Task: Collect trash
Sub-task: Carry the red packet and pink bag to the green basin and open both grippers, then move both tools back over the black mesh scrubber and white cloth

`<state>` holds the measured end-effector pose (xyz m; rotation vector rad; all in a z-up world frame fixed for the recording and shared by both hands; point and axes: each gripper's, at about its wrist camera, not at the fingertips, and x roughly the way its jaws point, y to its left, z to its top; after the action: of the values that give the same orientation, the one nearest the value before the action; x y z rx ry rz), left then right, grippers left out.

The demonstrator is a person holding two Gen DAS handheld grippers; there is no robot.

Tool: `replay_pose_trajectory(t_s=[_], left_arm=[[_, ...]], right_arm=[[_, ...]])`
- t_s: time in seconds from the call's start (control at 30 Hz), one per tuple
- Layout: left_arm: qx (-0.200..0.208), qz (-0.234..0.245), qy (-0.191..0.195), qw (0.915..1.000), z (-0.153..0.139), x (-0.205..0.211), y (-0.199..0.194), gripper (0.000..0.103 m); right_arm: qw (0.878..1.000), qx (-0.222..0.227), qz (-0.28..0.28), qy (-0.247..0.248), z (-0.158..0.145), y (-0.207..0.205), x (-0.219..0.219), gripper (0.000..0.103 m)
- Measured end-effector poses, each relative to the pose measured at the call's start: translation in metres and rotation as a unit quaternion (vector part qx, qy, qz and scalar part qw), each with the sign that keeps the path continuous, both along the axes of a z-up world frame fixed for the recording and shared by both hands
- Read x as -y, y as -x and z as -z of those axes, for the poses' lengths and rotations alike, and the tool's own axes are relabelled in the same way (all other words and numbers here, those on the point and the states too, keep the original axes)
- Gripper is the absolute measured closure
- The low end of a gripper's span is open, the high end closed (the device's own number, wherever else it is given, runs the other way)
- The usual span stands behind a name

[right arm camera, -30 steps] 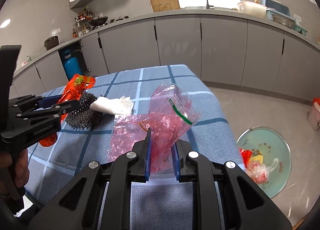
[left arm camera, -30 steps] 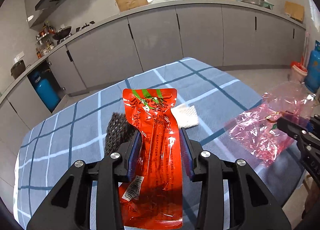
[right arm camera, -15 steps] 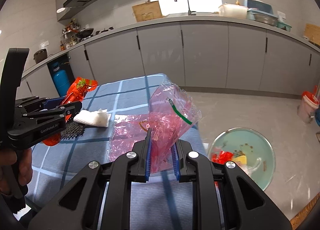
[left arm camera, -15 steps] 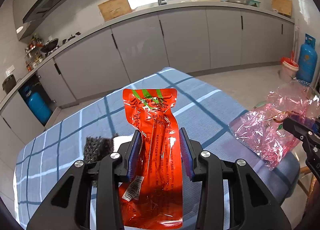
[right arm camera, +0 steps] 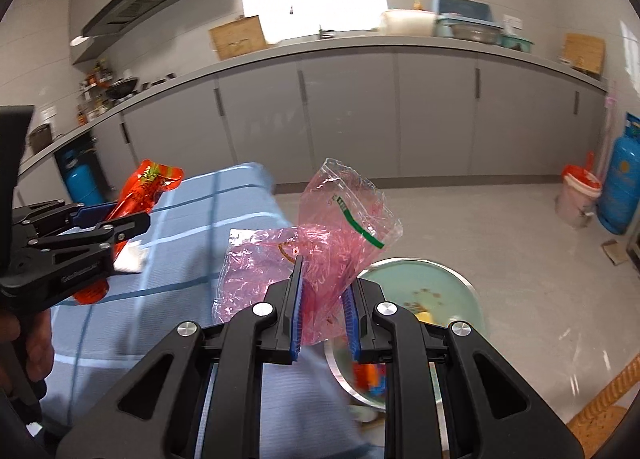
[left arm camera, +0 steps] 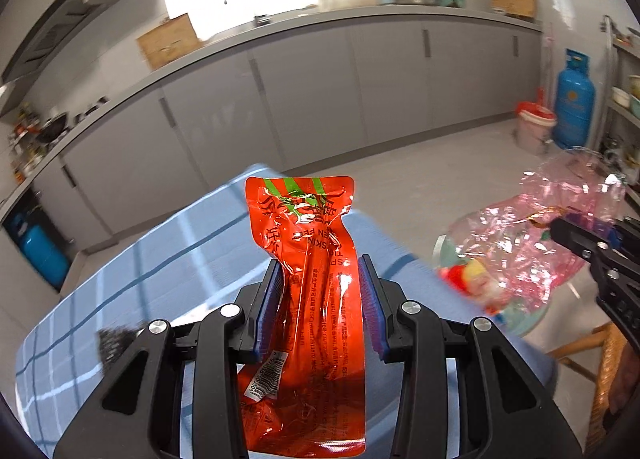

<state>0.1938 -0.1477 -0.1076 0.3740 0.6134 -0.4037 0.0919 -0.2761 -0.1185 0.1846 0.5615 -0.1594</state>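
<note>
My left gripper (left arm camera: pixel 320 279) is shut on a red snack wrapper (left arm camera: pixel 310 255) with green stripes at its top, held upright over the blue checked tablecloth (left arm camera: pixel 160 259). In the right wrist view the same wrapper (right arm camera: pixel 144 191) shows at the left in the left gripper (right arm camera: pixel 116 219). My right gripper (right arm camera: pixel 322 279) is shut on a crumpled pink plastic bag (right arm camera: pixel 340 227), which hangs past the table's right edge above a pale green basin (right arm camera: pixel 432 279) on the floor. The basin holds trash. In the left wrist view the pink bag (left arm camera: pixel 520 243) hangs at the right.
A white tissue (right arm camera: pixel 130 257) and a dark scrubber (left arm camera: pixel 114 343) lie on the table. Grey kitchen cabinets (right arm camera: pixel 360 119) run along the back. A blue gas cylinder (right arm camera: pixel 622 179) and a small bin (right arm camera: pixel 578 191) stand at the right. A wooden chair edge (left arm camera: pixel 600 371) is near the basin.
Both grippers have swung to the right with their loads, off the table's middle toward its right edge. The basin on the floor now lies under the pink bag. Neither grip has changed.
</note>
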Motion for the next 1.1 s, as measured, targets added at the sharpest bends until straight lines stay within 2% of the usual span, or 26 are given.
replay_pose_trajectory(t_s=[0.23,0.37,0.43,0.47,0.5,0.53,0.6,0.7,0.8,0.83,1.1], left_arm=[[-0.037,0.066,0.015,0.9970,0.021,0.068,-0.003,0.064],[-0.053,0.103,0.013,0.9932,0.040,0.108,-0.002,0.063],[-0.073,0.124,0.012,0.9895,0.051,0.124,-0.003,0.062],[-0.080,0.130,0.013,0.9881,0.054,0.131,-0.004,0.059],[-0.082,0.133,0.013,0.9876,0.058,0.135,-0.004,0.056],[-0.079,0.131,0.011,0.9882,0.060,0.135,-0.004,0.048],[-0.069,0.123,-0.004,0.9899,0.063,0.134,-0.003,0.048],[-0.060,0.107,-0.012,0.9924,0.061,0.128,-0.008,0.035],[-0.055,0.091,-0.013,0.9942,0.057,0.115,-0.014,0.034],[-0.051,0.084,-0.017,0.9951,0.056,0.112,-0.015,0.031],[-0.006,0.023,-0.030,0.9993,0.033,0.054,-0.015,0.021]], right_arm=[[0.998,-0.027,0.053,0.002,0.031,-0.012,0.056,0.084],[0.997,-0.048,0.063,0.000,0.055,-0.021,0.076,0.083],[0.996,-0.056,0.067,-0.004,0.069,-0.024,0.086,0.078],[0.996,-0.063,0.064,-0.008,0.076,-0.027,0.090,0.068],[0.996,-0.066,0.065,-0.009,0.081,-0.026,0.093,0.048],[0.995,-0.066,0.072,-0.009,0.087,-0.026,0.098,0.044],[0.994,-0.076,0.082,-0.010,0.095,-0.024,0.103,0.045],[0.991,-0.081,0.103,-0.021,0.101,-0.018,0.113,0.041],[0.990,-0.076,0.117,-0.028,0.101,-0.010,0.117,0.033],[0.990,-0.073,0.119,-0.028,0.099,-0.009,0.116,0.032],[0.995,-0.055,0.084,-0.024,0.073,-0.016,0.085,0.030]])
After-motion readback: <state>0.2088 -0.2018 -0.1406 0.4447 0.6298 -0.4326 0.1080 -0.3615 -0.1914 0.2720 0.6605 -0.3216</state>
